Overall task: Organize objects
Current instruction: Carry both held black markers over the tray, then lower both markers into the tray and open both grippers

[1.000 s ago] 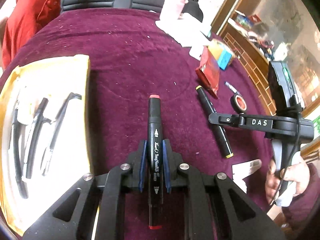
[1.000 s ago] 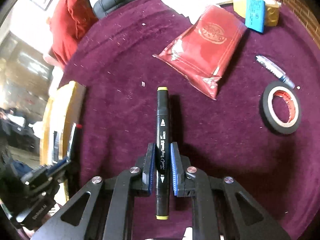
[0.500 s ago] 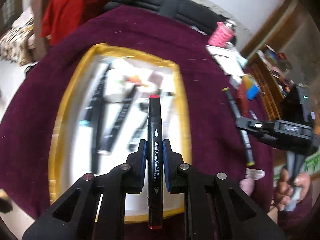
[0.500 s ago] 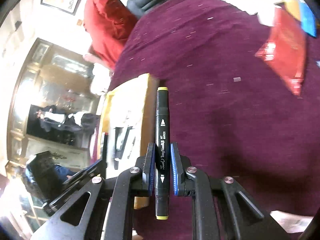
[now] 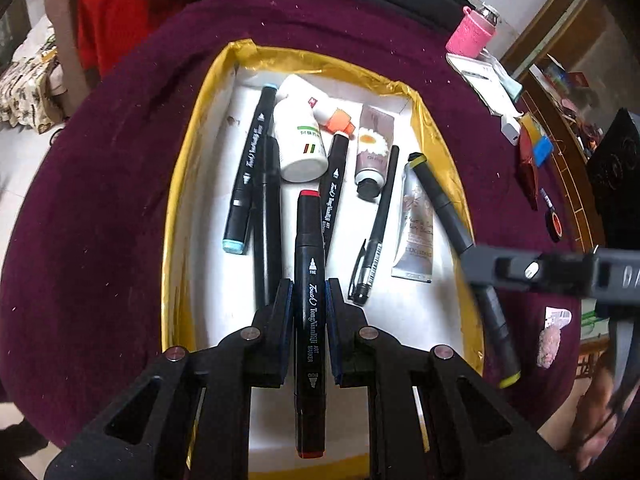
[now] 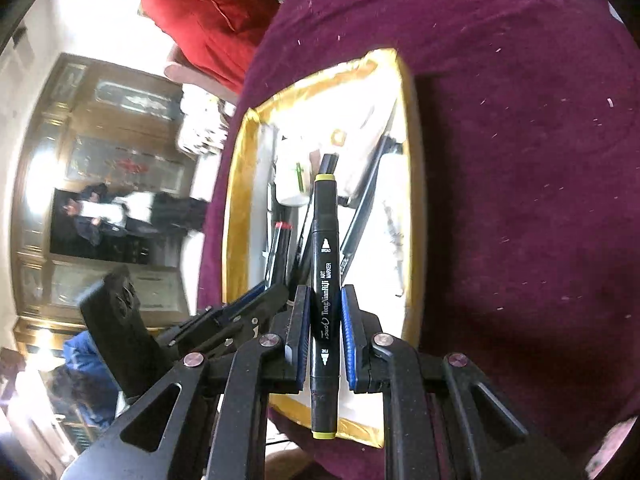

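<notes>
In the left wrist view my left gripper (image 5: pixel 308 292) is shut on a black marker with red caps (image 5: pixel 309 248), held over the white tray with a gold rim (image 5: pixel 180 184). The tray holds a blue-capped marker (image 5: pixel 248 176), a white bottle (image 5: pixel 300 140), two cream tubes (image 5: pixel 372 148) and black pens (image 5: pixel 376 232). My right gripper (image 6: pixel 325 300) is shut on a black marker with yellow caps (image 6: pixel 326 232). Its far end reaches over the tray's right rim (image 6: pixel 410 184). The left gripper (image 6: pixel 256 300) shows beside it, at the left in the right wrist view.
The tray lies on a round table under a burgundy cloth (image 5: pixel 100 200). At the right of the cloth sit a pink bottle (image 5: pixel 472 34), a red packet (image 5: pixel 528 168) and a tape roll (image 5: pixel 554 224). A chair with a red garment (image 6: pixel 208 4) stands behind the table.
Both grippers have moved left with their markers, from bare cloth to the tray. The tray now lies straight under the left gripper, and the right one has reached its right rim.
</notes>
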`<state>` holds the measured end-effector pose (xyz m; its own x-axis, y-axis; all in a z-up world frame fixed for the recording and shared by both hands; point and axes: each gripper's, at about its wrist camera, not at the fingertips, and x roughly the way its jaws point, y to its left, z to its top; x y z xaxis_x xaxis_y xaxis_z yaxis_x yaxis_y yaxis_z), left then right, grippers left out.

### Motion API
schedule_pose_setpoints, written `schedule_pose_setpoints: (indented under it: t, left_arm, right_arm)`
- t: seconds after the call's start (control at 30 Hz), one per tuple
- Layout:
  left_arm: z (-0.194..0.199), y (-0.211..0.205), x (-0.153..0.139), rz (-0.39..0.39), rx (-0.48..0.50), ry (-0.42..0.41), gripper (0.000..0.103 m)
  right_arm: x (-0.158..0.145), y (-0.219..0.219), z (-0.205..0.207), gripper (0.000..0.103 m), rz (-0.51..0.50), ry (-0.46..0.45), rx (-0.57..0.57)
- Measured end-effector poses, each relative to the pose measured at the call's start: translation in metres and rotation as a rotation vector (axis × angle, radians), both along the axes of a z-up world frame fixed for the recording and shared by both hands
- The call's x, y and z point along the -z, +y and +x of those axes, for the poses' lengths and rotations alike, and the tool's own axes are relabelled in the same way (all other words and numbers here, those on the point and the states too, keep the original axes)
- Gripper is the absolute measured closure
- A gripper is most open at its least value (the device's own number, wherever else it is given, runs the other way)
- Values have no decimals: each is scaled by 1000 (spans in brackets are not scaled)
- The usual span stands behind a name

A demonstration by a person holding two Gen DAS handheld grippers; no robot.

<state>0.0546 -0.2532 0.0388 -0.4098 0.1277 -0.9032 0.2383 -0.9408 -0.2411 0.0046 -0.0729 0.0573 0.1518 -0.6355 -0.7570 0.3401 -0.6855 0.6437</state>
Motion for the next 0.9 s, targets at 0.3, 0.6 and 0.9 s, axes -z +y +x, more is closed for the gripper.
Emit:
schedule_pose_setpoints:
  t: [0.3, 0.6, 0.9]
  left_arm:
    - [-10, -7, 4, -16, 42, 6, 90]
    - [-7, -15, -14, 31, 42, 55, 90]
    - [-2, -22, -41, -57, 18, 100, 63]
  right_arm:
    - [15, -45, 26, 90, 231, 70, -4]
    - [14, -59, 33, 90, 308, 105, 9]
    - [20, -65, 29, 74, 317, 89, 23]
